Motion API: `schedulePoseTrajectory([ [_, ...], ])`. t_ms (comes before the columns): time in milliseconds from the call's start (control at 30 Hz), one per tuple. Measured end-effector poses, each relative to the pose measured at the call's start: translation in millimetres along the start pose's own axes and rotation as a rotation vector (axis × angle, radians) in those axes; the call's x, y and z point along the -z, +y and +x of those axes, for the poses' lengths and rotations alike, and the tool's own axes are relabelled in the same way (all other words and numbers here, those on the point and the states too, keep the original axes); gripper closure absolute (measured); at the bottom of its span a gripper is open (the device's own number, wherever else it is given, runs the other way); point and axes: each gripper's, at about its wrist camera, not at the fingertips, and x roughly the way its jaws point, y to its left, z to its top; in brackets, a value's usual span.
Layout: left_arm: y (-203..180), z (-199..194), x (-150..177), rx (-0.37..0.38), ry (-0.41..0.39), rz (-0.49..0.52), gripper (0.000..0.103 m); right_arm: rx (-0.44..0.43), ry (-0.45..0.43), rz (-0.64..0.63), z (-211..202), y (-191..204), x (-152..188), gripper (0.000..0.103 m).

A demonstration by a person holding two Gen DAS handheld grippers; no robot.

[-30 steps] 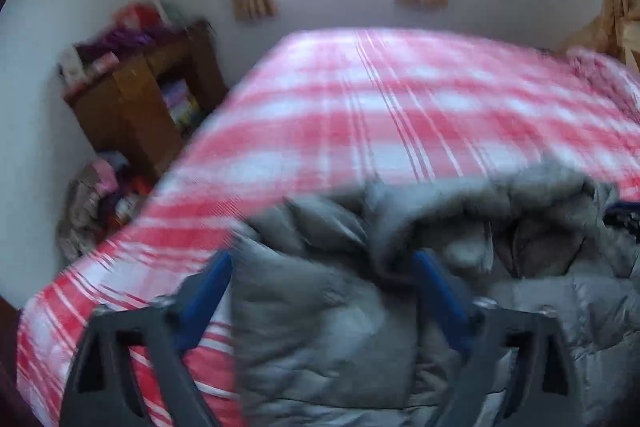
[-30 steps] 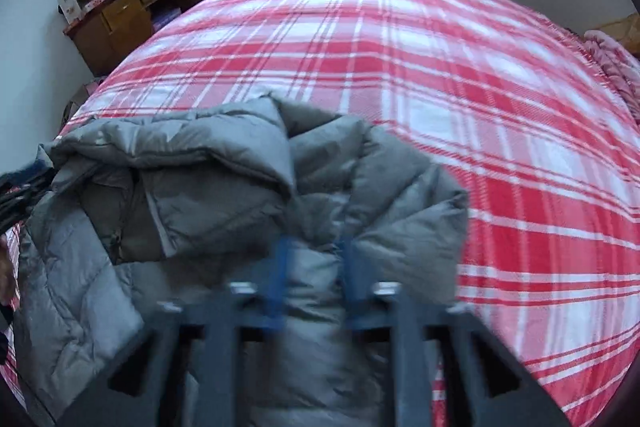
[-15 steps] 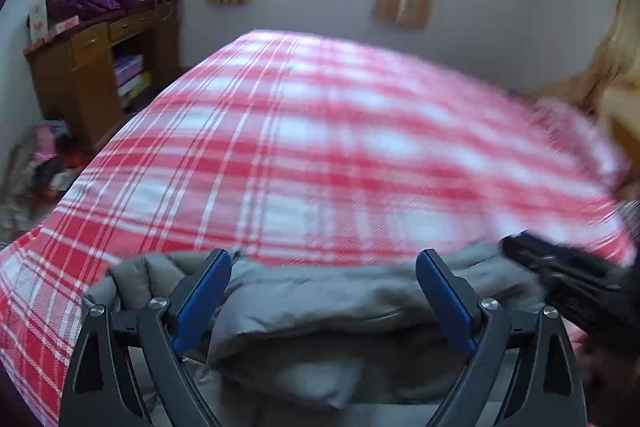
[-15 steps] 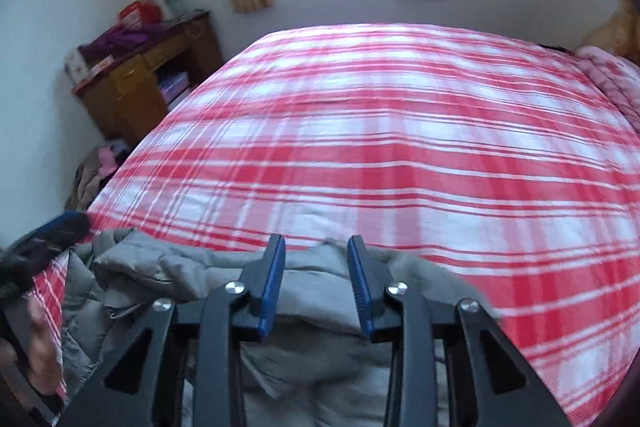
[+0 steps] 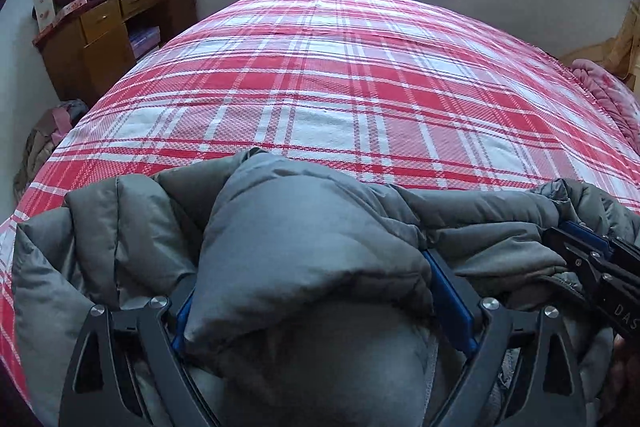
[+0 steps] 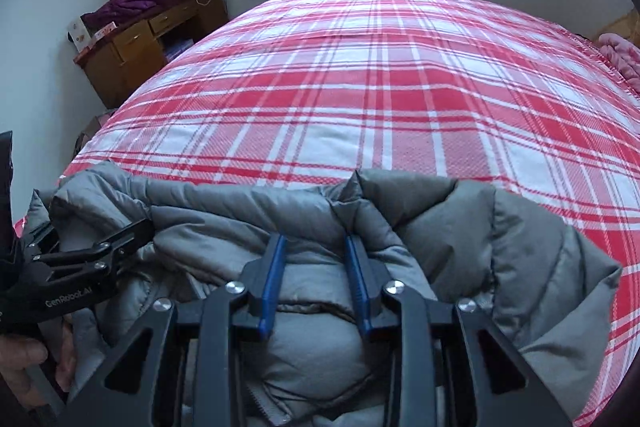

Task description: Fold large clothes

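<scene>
Jacket (image 5: 304,247): grey, puffy — bunched on plaid bed (image 5: 360,99).
Left gripper (image 5: 316,303): wide, jacket fold between.
Right gripper (image 6: 316,267): just narrowed — pinching jacket.

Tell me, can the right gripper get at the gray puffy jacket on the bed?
Probably yes. The right gripper already has a fold of the gray jacket between its closing fingers, with nothing in the way.
</scene>
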Motion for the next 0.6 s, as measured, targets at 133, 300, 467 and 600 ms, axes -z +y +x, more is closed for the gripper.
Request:
schedulePoseTrajectory([
  [133, -4.6, 3.7, -1.2, -0.03, 0.007, 0.018, 0.008, 0.011, 0.0, -0.004, 3.5, 1.3, 1.1, 0.07],
  [300, -4.4, 4.4, -1.0, -0.033, 0.007, 0.021, 0.008, 0.028, 0.001, -0.015, 5.6, 3.3, 2.1, 0.07],
  [467, -5.3, 4.8, -0.8, -0.038, 0.007, 0.024, 0.008, 0.033, 0.005, -0.017, 7.2, 3.9, 1.9, 0.07],
  [600, -6.0, 5.6, -0.7, -0.042, 0.009, 0.027, 0.008, 0.039, 0.009, -0.022, 8.1, 4.6, 1.6, 0.07],
])
